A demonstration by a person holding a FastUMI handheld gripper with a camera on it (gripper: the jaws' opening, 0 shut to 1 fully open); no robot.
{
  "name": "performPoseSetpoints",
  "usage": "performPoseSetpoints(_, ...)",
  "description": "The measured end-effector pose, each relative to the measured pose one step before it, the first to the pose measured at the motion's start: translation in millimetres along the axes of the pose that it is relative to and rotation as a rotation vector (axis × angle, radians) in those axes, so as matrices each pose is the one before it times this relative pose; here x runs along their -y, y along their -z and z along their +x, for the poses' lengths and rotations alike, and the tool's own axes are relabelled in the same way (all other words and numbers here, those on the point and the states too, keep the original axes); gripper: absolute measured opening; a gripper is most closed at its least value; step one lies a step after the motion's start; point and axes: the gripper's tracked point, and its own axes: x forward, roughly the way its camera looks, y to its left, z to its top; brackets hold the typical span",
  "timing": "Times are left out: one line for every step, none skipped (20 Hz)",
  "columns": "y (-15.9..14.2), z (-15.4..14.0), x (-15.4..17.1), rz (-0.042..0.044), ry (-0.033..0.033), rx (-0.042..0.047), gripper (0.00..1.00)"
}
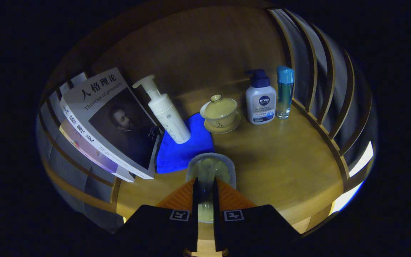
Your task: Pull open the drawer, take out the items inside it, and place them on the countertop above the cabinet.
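Observation:
My gripper (205, 185) is shut on the near wall of a small clear glass cup (211, 165), with one finger inside the rim and one outside. The cup sits just ahead of the fingertips, over the wooden countertop (277, 167), next to the front edge of a blue cloth (182, 151). I cannot tell whether the cup's base touches the wood.
Beyond the cup stand a white pump bottle (168, 114) leaning on the cloth, a lidded tea bowl on a saucer (221, 114), a white-and-navy pump bottle (260, 101) and a blue-capped clear bottle (284, 92). Stacked books (111, 121) lean at the left. Curved wooden rails (328, 107) edge the top.

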Motion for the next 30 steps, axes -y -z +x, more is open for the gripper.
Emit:
performPoseSetpoints(-0.87,1.18,0.27,-0.00361,0.00884,0.00706,0.2)
performPoseSetpoints(1.86,2.12,0.8,-0.00912,0.00437,0.00076,0.25)
performPoseSetpoints(-0.66,0.22,-0.88,-0.0086,-0.00108,0.00947,0.24)
performPoseSetpoints(0.9,-0.31,-0.47,-0.00741,0.00225,0.00051,0.24)
performPoseSetpoints(3.14,4.13,-0.75,-0.00401,-0.00583,-0.00659,0.27)
performPoseSetpoints(2.31,-3.45,-0.52,-0.01106,-0.00029,0.00055,0.34)
performPoseSetpoints(-1.67,-3.92,-1.16,-0.02213,-0.00296,0.02028,0.51)
performPoseSetpoints(-1.29,-4.59,-0.8,-0.03087,-0.00019,0.03143,0.67)
performPoseSetpoints(-6.26,-10.64,2.5,-0.03979,0.01749,0.04337,0.84)
performPoseSetpoints(-3.28,-10.67,0.06,-0.03678,0.01495,0.05703,1.0)
performPoseSetpoints(-8.32,-17.46,-1.43,-0.03547,0.00792,0.06538,1.0)
performPoseSetpoints(-6.67,-18.74,-5.13,-0.02725,0.00074,0.07436,0.99)
performPoseSetpoints(-6.74,-17.24,-5.76,-0.01112,-0.00669,0.06287,0.98)
performPoseSetpoints(-5.72,-20.95,-9.47,-0.00736,-0.01868,0.06696,0.98)
performPoseSetpoints(-6.68,-19.91,-6.89,-0.0051,-0.02145,0.06122,0.98)
performPoseSetpoints(-4.61,-19.08,-4.38,0.00094,-0.01326,0.0523,0.98)
performPoseSetpoints(-3.86,-20.83,-4.28,0.00736,-0.00984,0.04611,0.98)
performPoseSetpoints(-2.2,-19.28,-3.76,0.01295,-0.0108,0.04855,0.98)
performPoseSetpoints(-1.55,-17.28,-2.65,0.00865,-0.0098,0.04172,0.98)
performPoseSetpoints(1.55,-15.57,-0.76,-0.00006,-0.00133,0.03211,0.98)
performPoseSetpoints(2.61,-15.42,1.04,-0.00672,0.00329,0.02716,0.98)
performPoseSetpoints(4.74,-14.54,0.7,-0.01687,0.00198,0.01576,0.98)
performPoseSetpoints(6.45,-14.75,2.37,-0.01718,0.0081,0.01525,0.98)
performPoseSetpoints(6.0,-13.28,2.03,-0.01617,0.00802,0.01144,0.98)
performPoseSetpoints(4.91,-12.57,3.43,-0.0137,0.00928,0.01774,0.98)
performPoseSetpoints(5.11,-12.01,4.65,-0.01631,0.01116,0.01429,0.98)
performPoseSetpoints(3.81,-9.56,5.46,-0.01367,0.01348,0.01202,0.98)
performPoseSetpoints(4.54,-10.64,3.42,-0.00741,0.00956,0.00575,0.98)
performPoseSetpoints(4.78,-7.81,3.83,0.00106,0.01204,-0.00653,0.98)
performPoseSetpoints(7.16,-7.32,2.61,0.00888,0.00798,-0.01685,0.98)
